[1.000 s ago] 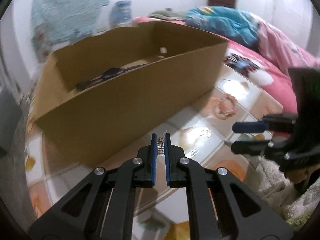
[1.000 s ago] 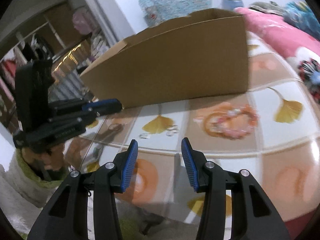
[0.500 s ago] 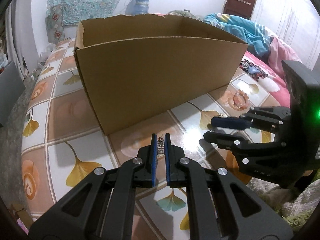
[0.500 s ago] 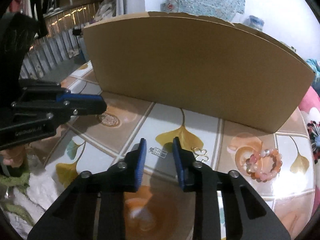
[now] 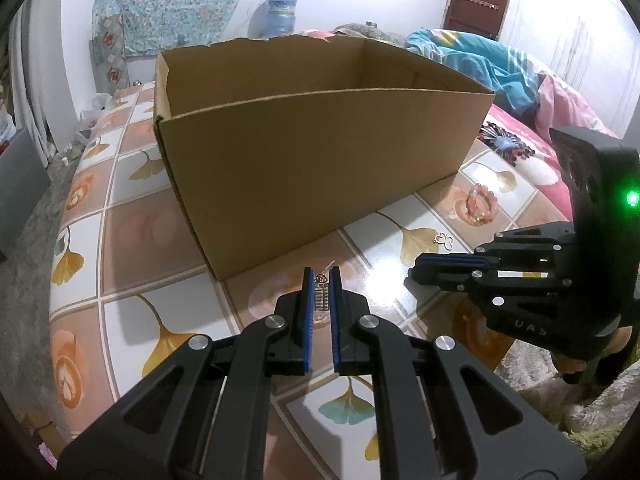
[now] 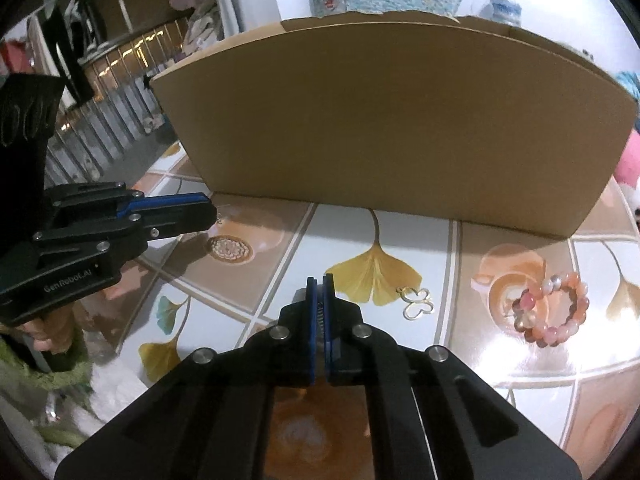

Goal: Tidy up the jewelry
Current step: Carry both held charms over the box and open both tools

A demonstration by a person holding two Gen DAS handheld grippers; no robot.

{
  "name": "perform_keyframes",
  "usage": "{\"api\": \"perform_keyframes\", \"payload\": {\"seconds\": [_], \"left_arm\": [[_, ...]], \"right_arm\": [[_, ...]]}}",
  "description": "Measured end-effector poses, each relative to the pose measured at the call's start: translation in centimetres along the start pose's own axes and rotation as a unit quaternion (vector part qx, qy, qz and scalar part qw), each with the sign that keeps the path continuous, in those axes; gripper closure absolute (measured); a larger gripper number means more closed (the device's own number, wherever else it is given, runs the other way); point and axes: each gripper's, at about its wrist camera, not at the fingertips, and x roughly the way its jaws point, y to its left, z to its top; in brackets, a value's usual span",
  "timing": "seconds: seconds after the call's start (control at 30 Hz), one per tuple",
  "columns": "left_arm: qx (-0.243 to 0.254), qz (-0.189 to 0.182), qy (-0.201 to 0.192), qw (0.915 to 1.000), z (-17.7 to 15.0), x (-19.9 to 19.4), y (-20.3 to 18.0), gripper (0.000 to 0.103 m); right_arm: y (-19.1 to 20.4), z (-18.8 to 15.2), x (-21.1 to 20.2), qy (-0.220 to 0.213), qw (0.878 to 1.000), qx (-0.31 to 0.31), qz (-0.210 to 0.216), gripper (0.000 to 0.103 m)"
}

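Observation:
An open cardboard box (image 5: 320, 152) stands on the tiled table; it also fills the right wrist view (image 6: 392, 128). My left gripper (image 5: 321, 280) is shut on a small gold dangle earring (image 5: 320, 294), held just above the table in front of the box. My right gripper (image 6: 319, 284) is shut on a small silver clip-like piece (image 6: 320, 314) low over the table. A gold butterfly charm (image 6: 418, 304) lies just right of it, also seen in the left wrist view (image 5: 444, 240). A pink bead bracelet (image 6: 552, 308) lies further right, and shows in the left wrist view (image 5: 480, 206).
The table (image 5: 120, 240) has a glossy ginkgo-leaf pattern. A round patterned disc (image 6: 230, 249) lies near the left gripper (image 6: 176, 216). A bed with pink and blue bedding (image 5: 520, 80) is at the right. A fluffy rug (image 5: 580, 420) lies off the table's near edge.
My right gripper has closed on the small silver piece on the table. My left gripper has stayed shut on the earring and drawn back, lower, in front of the box.

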Motion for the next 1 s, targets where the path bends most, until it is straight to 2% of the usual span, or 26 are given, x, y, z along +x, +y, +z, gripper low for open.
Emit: {"api": "perform_keyframes", "payload": {"seconds": [0.27,0.4,0.53,0.7,0.87,1.0], "left_arm": [[0.012,0.003,-0.011,0.9999,0.8,-0.9,-1.3,0.097],[0.016,-0.003,-0.03,0.9994,1.8,-2.6,-1.9,0.097],[0.027,-0.008,-0.06,0.9978,3.6,-5.0,-2.6,0.097],[0.046,-0.012,-0.101,0.9937,6.1,-7.6,-3.2,0.097],[0.053,-0.008,-0.119,0.9914,8.8,-8.2,-3.1,0.097],[0.056,0.002,-0.12,0.9911,10.5,-7.3,-2.7,0.097]], "right_arm": [[-2.1,-0.2,-2.3,-0.027,0.998,0.045,0.031,0.1],[-4.2,0.0,-4.8,-0.053,0.992,0.087,0.073,0.1],[-7.0,1.3,-7.9,-0.084,0.981,0.121,0.129,0.1],[-9.0,3.2,-10.5,-0.108,0.969,0.132,0.178,0.1],[-9.8,5.8,-11.7,-0.125,0.965,0.122,0.197,0.1],[-9.5,8.1,-11.8,-0.117,0.972,0.096,0.18,0.1]]}}
